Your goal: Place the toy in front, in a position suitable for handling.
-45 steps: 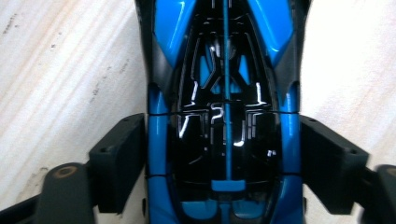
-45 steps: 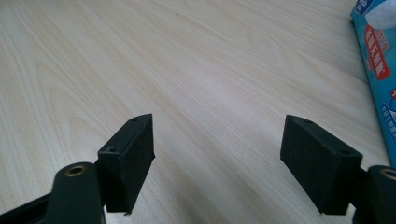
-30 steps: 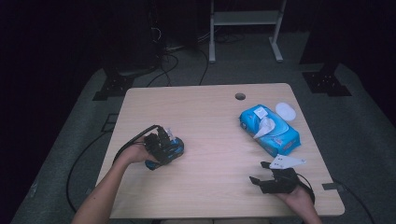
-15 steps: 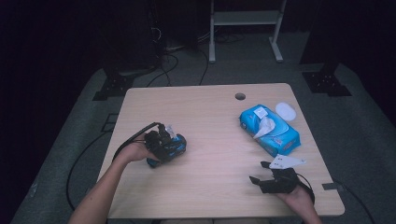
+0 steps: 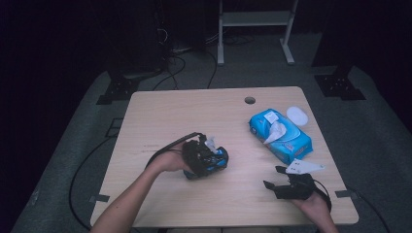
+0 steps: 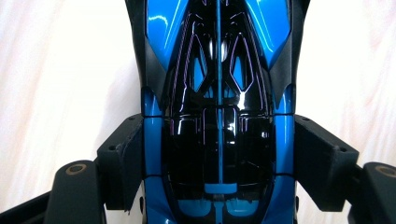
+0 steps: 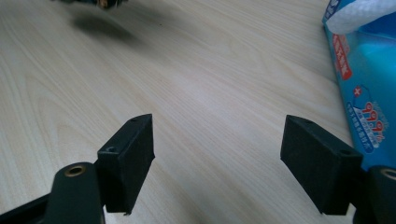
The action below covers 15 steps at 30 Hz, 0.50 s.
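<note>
Nearest the person, the right gripper (image 5: pixel 282 180) rested low at the near right part of the table (image 5: pixel 165 116), its jaws spread wide with nothing between them; in the right gripper view only bare wood lay between the two black pads (image 7: pixel 128 161). It seemed to be parked there, out of the way and ready, while the other hand worked.

A little farther in, toward the left of the table, the left gripper (image 5: pixel 214 158) was clamped on a blue and black toy car (image 5: pixel 216 160). In the left gripper view the car (image 6: pixel 218 116) ran lengthwise between the jaws, which pressed on its two flanks about the middle of the body. That sideways hold across the narrow width was probably chosen because the glossy shell offers flat sides there, keeping the car from twisting. Whether its wheels touched the tabletop could not be told; the shadow in the right gripper view suggested it was lifted slightly.

Farther back on the right lay a blue tissue pack (image 5: pixel 281 136), one tissue (image 5: pixel 275 131) poking from its opening, near the right gripper. Just beyond it sat a small white lid (image 5: pixel 297 115).
</note>
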Each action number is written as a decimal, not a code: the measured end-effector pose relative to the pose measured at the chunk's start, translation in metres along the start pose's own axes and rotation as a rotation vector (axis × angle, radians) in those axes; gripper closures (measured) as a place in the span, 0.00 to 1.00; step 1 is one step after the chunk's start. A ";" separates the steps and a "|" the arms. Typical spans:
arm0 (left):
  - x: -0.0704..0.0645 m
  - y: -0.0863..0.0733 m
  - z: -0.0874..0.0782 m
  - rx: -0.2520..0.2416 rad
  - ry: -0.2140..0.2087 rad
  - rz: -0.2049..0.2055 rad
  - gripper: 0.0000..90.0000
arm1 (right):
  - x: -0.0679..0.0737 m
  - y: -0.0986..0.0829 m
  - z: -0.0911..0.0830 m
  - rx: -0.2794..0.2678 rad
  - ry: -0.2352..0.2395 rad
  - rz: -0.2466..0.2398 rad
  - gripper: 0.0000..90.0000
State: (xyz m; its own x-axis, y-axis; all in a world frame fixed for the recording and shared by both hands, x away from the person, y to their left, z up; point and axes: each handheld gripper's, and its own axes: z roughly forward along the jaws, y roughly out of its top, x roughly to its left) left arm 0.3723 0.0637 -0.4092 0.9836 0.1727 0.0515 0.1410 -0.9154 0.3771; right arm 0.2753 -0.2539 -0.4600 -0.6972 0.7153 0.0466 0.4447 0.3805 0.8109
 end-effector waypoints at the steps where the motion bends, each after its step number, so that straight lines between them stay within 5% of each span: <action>1: -0.003 0.005 0.004 0.008 -0.009 0.015 0.29 | -0.001 -0.001 -0.001 -0.002 -0.004 0.001 0.28; 6: -0.016 0.022 0.021 0.009 -0.055 0.055 0.29 | -0.005 -0.002 -0.005 -0.010 -0.011 0.012 0.28; 15: -0.025 0.025 0.045 0.047 -0.088 0.089 0.29 | -0.007 -0.003 -0.007 -0.019 -0.016 0.024 0.28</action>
State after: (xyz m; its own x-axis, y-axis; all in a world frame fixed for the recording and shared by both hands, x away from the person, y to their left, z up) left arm 0.3559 0.0203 -0.4432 0.9982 0.0595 0.0008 0.0559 -0.9421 0.3307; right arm 0.2750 -0.2640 -0.4583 -0.6774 0.7334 0.0570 0.4500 0.3519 0.8208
